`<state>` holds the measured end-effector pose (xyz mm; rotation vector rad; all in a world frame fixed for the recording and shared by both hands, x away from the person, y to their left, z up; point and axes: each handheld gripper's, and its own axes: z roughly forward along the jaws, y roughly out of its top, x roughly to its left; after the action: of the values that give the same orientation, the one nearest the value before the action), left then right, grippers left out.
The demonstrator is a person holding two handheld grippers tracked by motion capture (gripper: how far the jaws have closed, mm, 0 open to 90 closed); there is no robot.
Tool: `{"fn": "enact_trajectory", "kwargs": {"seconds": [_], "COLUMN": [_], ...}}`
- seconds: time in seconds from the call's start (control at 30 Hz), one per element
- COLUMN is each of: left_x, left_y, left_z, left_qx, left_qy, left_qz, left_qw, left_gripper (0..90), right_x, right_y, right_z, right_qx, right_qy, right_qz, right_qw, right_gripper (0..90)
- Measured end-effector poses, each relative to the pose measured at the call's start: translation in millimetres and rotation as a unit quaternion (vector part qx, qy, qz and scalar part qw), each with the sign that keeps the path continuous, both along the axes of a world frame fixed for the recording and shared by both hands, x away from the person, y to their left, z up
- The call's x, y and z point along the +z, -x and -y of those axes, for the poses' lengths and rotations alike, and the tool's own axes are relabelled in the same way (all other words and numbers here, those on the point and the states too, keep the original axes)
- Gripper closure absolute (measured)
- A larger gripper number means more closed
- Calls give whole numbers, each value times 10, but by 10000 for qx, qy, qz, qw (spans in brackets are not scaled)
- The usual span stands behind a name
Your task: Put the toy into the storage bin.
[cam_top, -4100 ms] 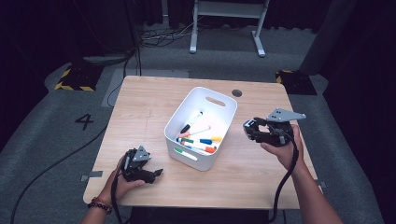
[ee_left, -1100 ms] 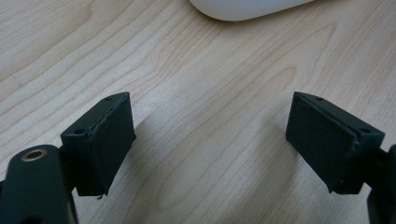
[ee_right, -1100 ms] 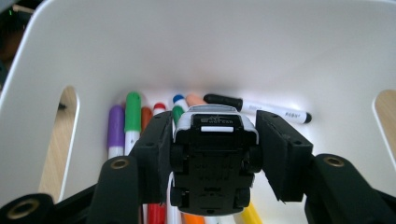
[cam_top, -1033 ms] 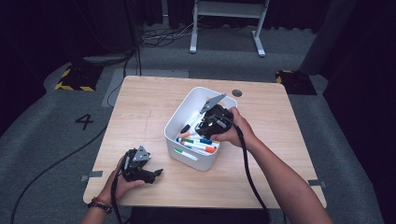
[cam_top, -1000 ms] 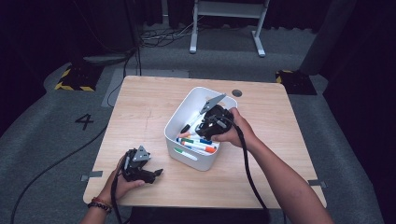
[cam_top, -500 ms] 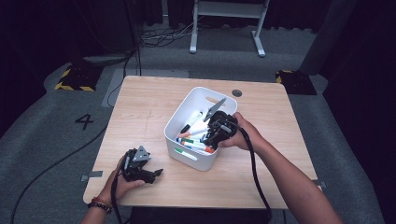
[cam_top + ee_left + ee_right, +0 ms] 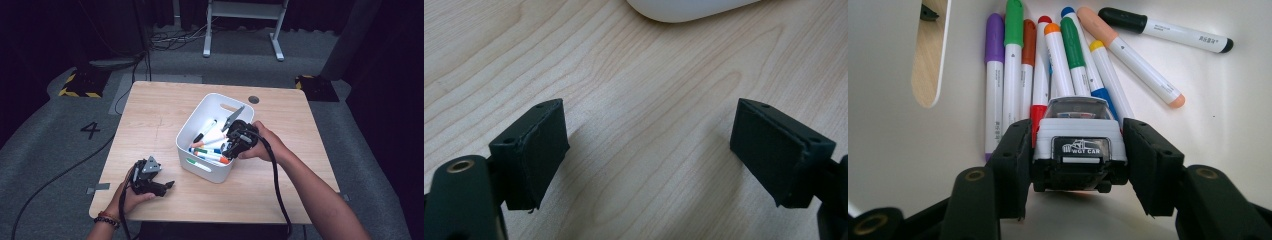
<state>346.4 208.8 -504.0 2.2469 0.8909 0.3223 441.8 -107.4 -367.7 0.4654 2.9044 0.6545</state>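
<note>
Right gripper [image 7: 1078, 165]: clamped on a small white toy car [image 7: 1079, 142], one black jaw pressed to each flank; seen in the high view [image 7: 231, 146] tipped down into the white bin [image 7: 192, 131], held by the right hand [image 7: 260, 142] reaching in over the bin's right-hand wall.
Toy car: white body, dark windscreen, black panel at the near end lettered "WGT CAR"; wheels low between the jaws, close above the bin floor; whether resting on the floor or hanging just clear, impossible to tell.
White bin: near the middle of the desk [image 7: 150, 112], turned at an angle to its edges; a slot handle cut in the wall, showing wood grain through it in the right gripper view.
Markers [image 7: 1068, 60]: loose on the bin floor just beyond the car, most lying side by side with caps pointing away; caps purple, green, brown-orange, red, orange, dark green, blue and yellow. Peach-capped marker [image 7: 1133, 62] slanting off to the right; black-capped marker [image 7: 1168, 31] lying crosswise at the far wall.
Left gripper [image 7: 649, 145]: jaws spread wide with bare wood between them; in the high view [image 7: 167, 185] low over the desk near its front left corner, gripped by the left hand [image 7: 129, 195], pointing toward the bin.
Bin edge from the left gripper view [image 7: 684, 9]: rounded white corner at the top, well apart from the jaws.
Floor: grey carpet around the desk, a painted "4" [image 7: 92, 130] off the desk's left edge.
</note>
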Motion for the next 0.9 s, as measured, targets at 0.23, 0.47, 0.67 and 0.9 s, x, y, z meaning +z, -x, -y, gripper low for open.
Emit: {"fn": "enact_trajectory", "kwargs": {"seconds": [0.23,0.47,0.67,0.9], "left_x": [0,1,1,-1], "left_y": [0,-4,-4,1], "left_z": [1,-1,-1,5], "left_qx": [-2,-16,-16,19], "left_qy": [-2,-11,-14,15], "left_qz": [1,20,17,-16], "left_qw": [10000,10000,10000,10000], "left_gripper": [155,155,155,154], "right_x": [27,113,148,205], "right_y": [3,24,48,78], "right_z": [1,82,161,260], "right_qx": [2,-176,-259,-323], "right_qy": [-169,-467,-678,-807], "right_qz": [118,219,369,532], "right_qw": [9998,9985,9967,9948], "right_gripper": [435,435,430,417]}}
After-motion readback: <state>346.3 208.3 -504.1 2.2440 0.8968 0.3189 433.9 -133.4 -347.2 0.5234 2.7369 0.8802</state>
